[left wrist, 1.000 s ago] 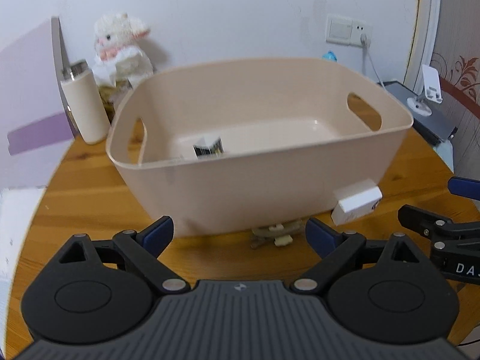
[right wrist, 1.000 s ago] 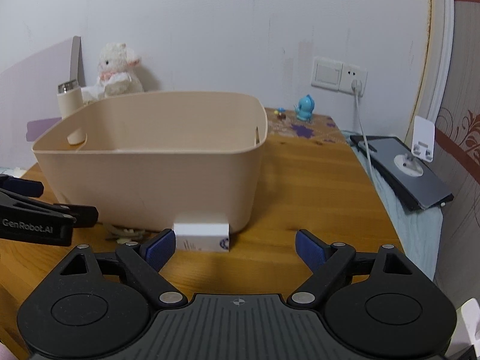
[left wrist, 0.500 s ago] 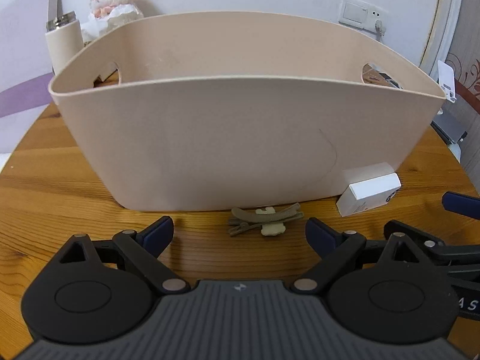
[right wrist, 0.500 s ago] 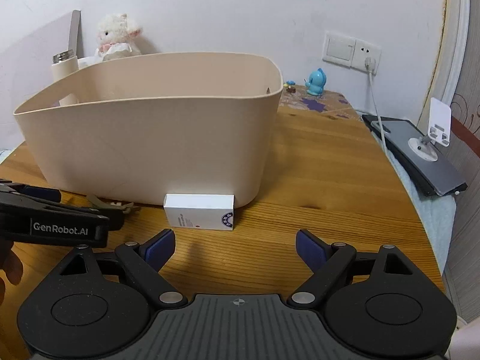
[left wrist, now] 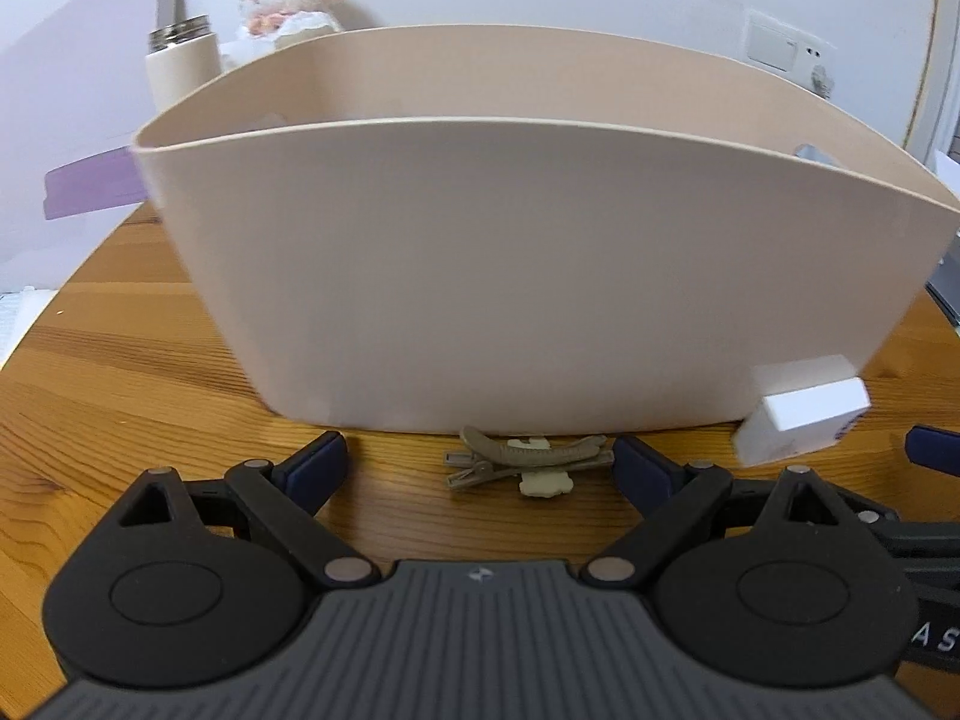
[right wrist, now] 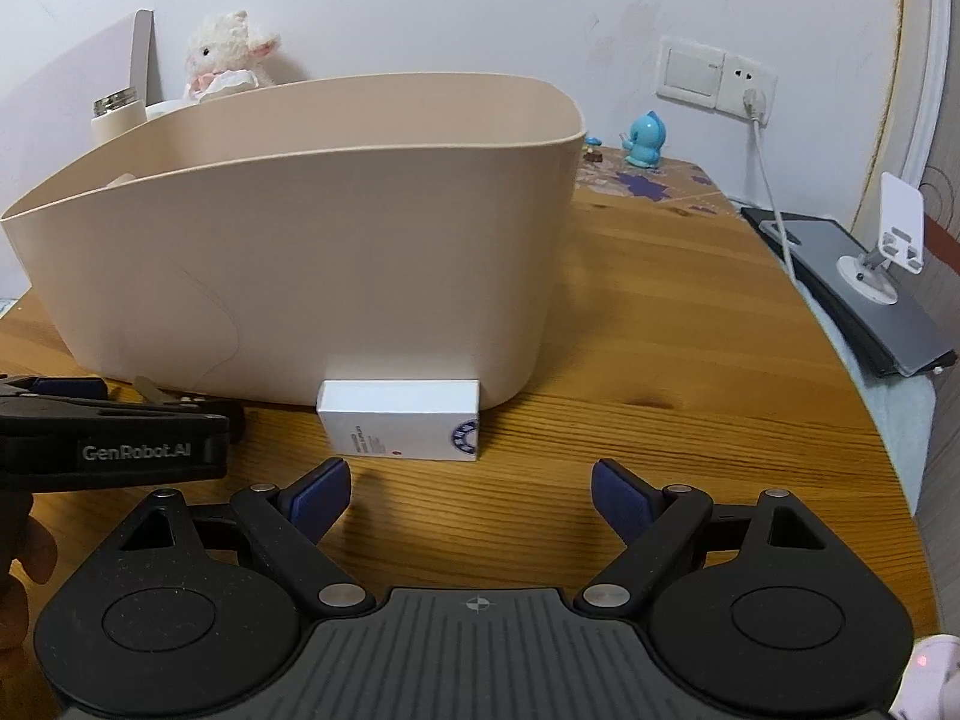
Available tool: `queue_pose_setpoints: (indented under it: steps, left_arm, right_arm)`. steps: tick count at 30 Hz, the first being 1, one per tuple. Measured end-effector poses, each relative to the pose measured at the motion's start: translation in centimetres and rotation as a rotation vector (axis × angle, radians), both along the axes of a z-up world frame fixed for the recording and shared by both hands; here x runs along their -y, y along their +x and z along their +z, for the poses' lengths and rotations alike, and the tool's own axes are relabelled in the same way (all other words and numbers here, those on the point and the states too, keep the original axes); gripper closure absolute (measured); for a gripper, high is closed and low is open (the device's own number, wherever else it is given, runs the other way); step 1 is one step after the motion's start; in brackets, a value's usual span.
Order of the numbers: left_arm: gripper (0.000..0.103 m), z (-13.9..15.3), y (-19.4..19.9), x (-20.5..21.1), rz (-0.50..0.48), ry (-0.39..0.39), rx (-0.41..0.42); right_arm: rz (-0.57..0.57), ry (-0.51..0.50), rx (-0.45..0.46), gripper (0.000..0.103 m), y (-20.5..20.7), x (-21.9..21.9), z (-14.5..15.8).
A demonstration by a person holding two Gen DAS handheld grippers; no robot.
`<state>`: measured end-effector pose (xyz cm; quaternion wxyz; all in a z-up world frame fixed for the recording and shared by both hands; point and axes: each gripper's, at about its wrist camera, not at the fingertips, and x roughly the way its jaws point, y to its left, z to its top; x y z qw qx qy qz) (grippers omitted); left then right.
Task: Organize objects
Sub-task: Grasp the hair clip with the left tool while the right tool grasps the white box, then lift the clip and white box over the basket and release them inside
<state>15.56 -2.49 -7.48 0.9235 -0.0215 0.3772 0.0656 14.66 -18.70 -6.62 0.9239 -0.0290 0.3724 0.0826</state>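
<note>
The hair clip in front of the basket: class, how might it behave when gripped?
The hair clip looks thin and low-lying, so probably light and hard to pinch. Its curved, smooth-looking arms may slip or spring open between the left tongs.

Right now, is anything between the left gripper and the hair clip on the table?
Nothing visible. The hair clip lies on bare wood between the open fingers of the left gripper, just in front of the beige basket.

We find both views evenly and softly lit, without harsh glare. Fisheye bending curves the tabletop (right wrist: 690,360) and darkens the corners. In the left view the white box (left wrist: 798,420) shows motion blur; the right view is sharp, with faint shadows.
</note>
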Motion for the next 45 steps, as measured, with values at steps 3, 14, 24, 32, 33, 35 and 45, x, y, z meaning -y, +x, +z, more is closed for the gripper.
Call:
queue_pose_setpoints:
  steps: [3,14,24,32,33,35,45]
  left_arm:
    - [0.007,0.0,0.1,-0.7,-0.014,0.001,0.001]
    - [0.020,-0.1,-0.6,-1.9,-0.036,0.007,0.028]
    - [0.043,0.2,-1.9,-2.3,-0.045,0.004,0.067]
    - [0.043,0.4,-2.2,-2.7,-0.054,-0.014,0.052]
    - [0.043,0.5,-2.3,-2.7,-0.054,-0.020,0.050]
    - [0.043,0.8,-2.7,-2.8,-0.058,-0.008,0.062]
    - [0.043,5.1,-5.4,-3.7,-0.090,0.006,0.169]
  right_arm:
    - [0.004,-0.001,0.000,0.014,0.4,-0.6,-0.3]
    - [0.008,0.000,0.020,0.017,1.7,-2.0,-0.5]
    - [0.020,0.008,0.038,0.048,1.3,-2.5,-0.1]
    - [0.031,0.008,0.048,0.048,0.1,-2.5,0.5]
    - [0.032,0.008,0.054,0.048,-0.1,-2.5,0.8]
    - [0.033,0.008,0.068,0.048,-0.8,-2.5,1.4]
    - [0.023,0.016,0.188,0.048,-3.8,-2.4,5.9]
